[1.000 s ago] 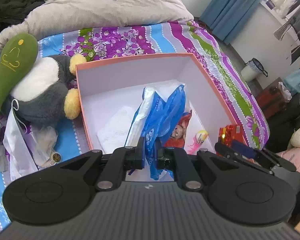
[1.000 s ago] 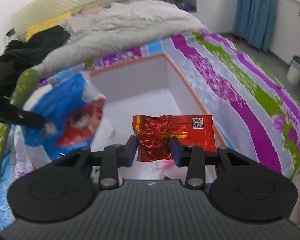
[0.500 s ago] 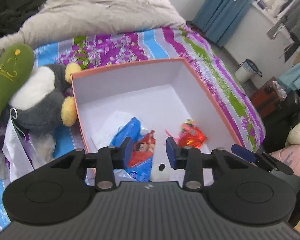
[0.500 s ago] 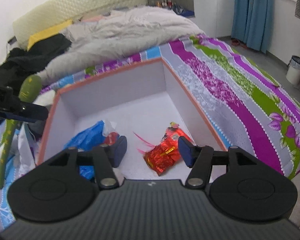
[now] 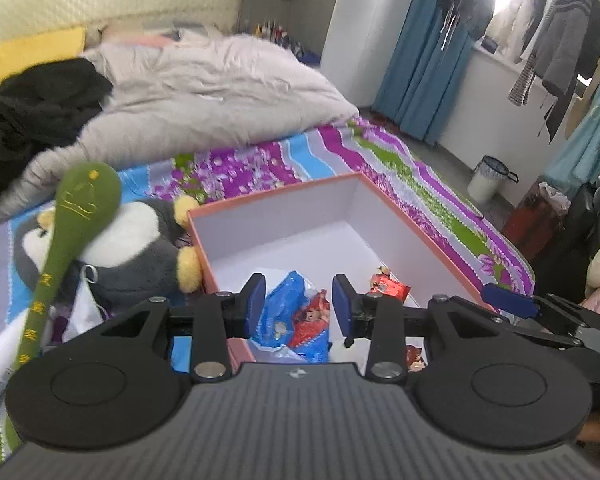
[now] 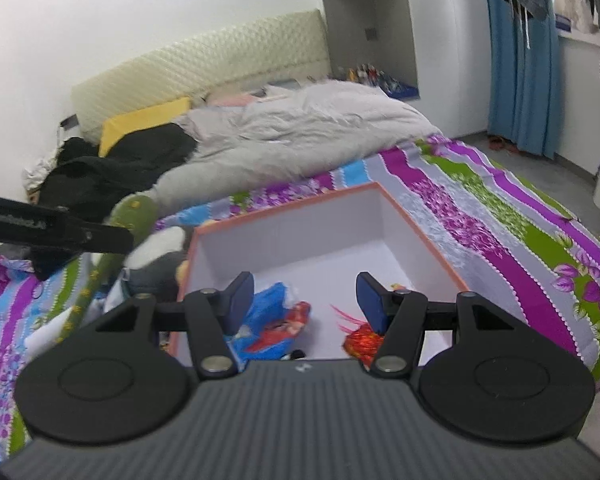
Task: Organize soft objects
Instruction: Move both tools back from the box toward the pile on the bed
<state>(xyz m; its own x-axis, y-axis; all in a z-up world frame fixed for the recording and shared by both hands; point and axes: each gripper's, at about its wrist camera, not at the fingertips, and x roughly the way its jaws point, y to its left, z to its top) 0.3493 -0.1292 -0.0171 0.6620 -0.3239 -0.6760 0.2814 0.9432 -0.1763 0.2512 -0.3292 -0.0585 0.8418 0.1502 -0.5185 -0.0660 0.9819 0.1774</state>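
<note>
An orange-rimmed white box [image 5: 300,220] [image 6: 300,232] sits open on the striped bedspread. Inside it lie a blue snack packet [image 5: 284,312] [image 6: 268,312] and a crinkled red packet [image 5: 392,288] [image 6: 362,340]. My left gripper [image 5: 298,300] hangs open above the box's near end, with the blue packet lying well below its pads and untouched. My right gripper [image 6: 306,300] is also open and empty over the box. A penguin plush [image 5: 132,240] [image 6: 160,256] and a green plush spoon [image 5: 88,204] [image 6: 134,212] lie left of the box.
A grey duvet [image 5: 204,92], black clothes [image 5: 32,108] and a yellow pillow [image 6: 144,124] fill the far end of the bed. A white plastic bag [image 5: 84,312] lies by the penguin. Beyond the bed's right edge are a white bin [image 5: 488,180], blue curtains [image 6: 520,60] and hanging clothes.
Both grippers opened and let go of their packets, blue from the left and red from the right, which now lie in the box. Both then rose and drew back.
</note>
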